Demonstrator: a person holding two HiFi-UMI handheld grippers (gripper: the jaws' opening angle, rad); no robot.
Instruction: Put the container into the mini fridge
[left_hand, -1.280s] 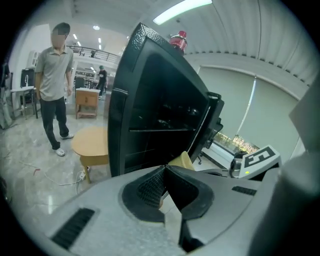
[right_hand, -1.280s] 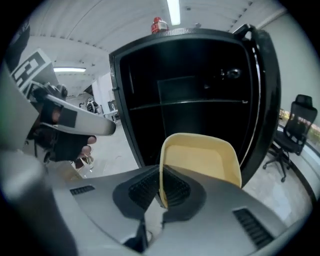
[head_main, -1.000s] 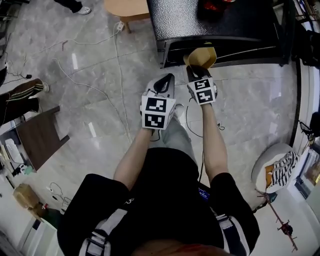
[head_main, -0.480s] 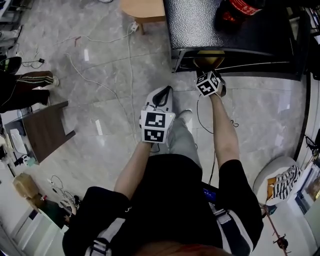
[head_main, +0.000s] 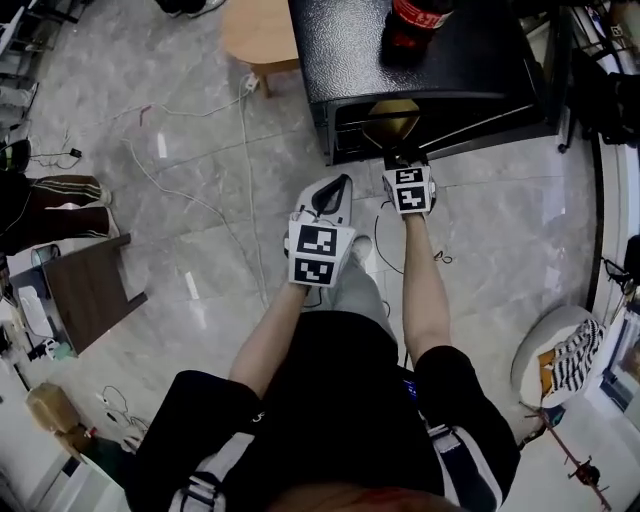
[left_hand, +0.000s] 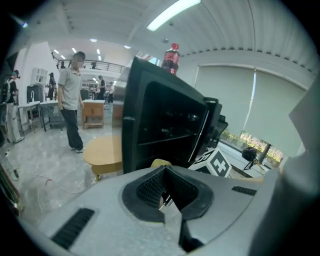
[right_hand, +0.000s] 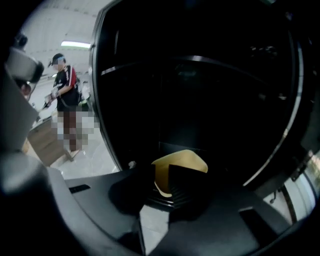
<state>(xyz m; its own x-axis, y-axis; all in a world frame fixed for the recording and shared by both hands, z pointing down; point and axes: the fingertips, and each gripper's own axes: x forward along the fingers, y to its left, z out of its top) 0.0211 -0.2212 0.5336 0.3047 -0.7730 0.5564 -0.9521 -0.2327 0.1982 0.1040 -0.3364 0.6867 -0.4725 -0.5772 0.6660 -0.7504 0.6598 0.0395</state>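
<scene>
Right gripper (head_main: 404, 163): fingers (right_hand: 192, 182) clenched on the near rim of the tan container (right_hand: 182, 162); the head view shows this gripper at the front edge of the mini fridge (head_main: 420, 60), its marker cube facing up.

Container position: in the mouth of the fridge, low in the opening and near its middle; the far rim reaches into the dark interior; whether its base touches the fridge floor cannot be told. Dark room shows above the container up to a shelf bar across the opening, and on both its sides up to the frame edges.

Left gripper (head_main: 333, 190): fingers (left_hand: 150, 190) clenched together with nothing between them; it hangs over the floor (head_main: 200, 150), apart from the fridge front, beside the right gripper and nearer the body.

Fridge door (left_hand: 211, 127): swung open on the right side of the opening, seen edge-on.

Surroundings:
- A cola bottle (head_main: 410, 25) stands on the fridge top, back from its front edge.
- A round wooden table (head_main: 258, 30) stands just beside the fridge's left side.
- Thin cables (head_main: 240, 170) trail over the marble floor left of the grippers.
- A dark board (head_main: 85, 290) lies well apart at the left edge of the floor.
- A bystander (left_hand: 70, 100) stands beyond the table.
</scene>
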